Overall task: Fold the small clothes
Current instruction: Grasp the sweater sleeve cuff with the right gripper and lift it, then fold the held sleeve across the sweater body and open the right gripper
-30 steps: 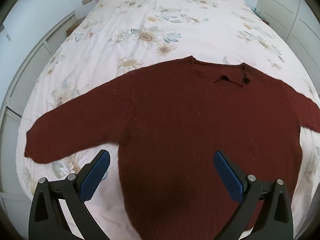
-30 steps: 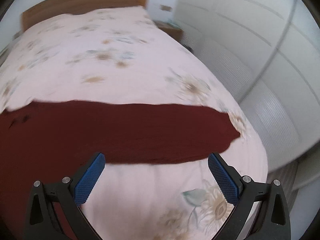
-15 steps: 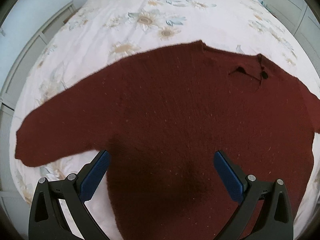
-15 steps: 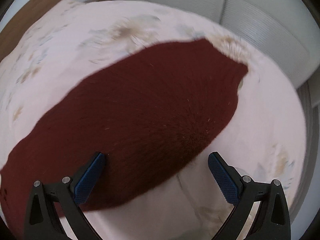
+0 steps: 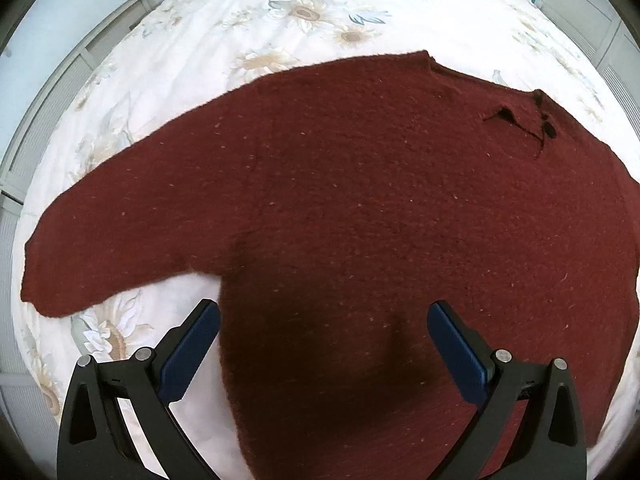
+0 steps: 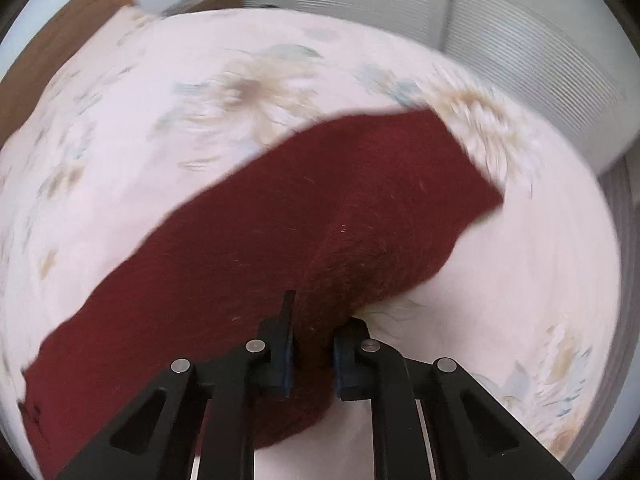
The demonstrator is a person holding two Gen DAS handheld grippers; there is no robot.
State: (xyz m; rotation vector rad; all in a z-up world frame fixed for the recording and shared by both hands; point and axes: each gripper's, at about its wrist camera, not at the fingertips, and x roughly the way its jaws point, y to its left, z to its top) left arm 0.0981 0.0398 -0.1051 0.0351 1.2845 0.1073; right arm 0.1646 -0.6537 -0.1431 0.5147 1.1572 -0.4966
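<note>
White louvred cupboard doors [image 5: 52,96] flank a bed under a pale floral duvet [image 5: 304,12]. Left wrist view: dark red knitted sweater [image 5: 380,216] lies flat, one sleeve out sideways; left gripper [image 5: 323,340] hovers above its body, fingers wide, holding nothing. Right wrist view, blurred: wooden headboard [image 6: 68,40], louvred doors behind; right gripper [image 6: 312,354] pinches the sweater's other sleeve [image 6: 320,216].

Left gripper [image 5: 323,342] fingers wide apart over maroon sweater [image 5: 360,220], flat on bedspread [image 5: 248,28].
</note>
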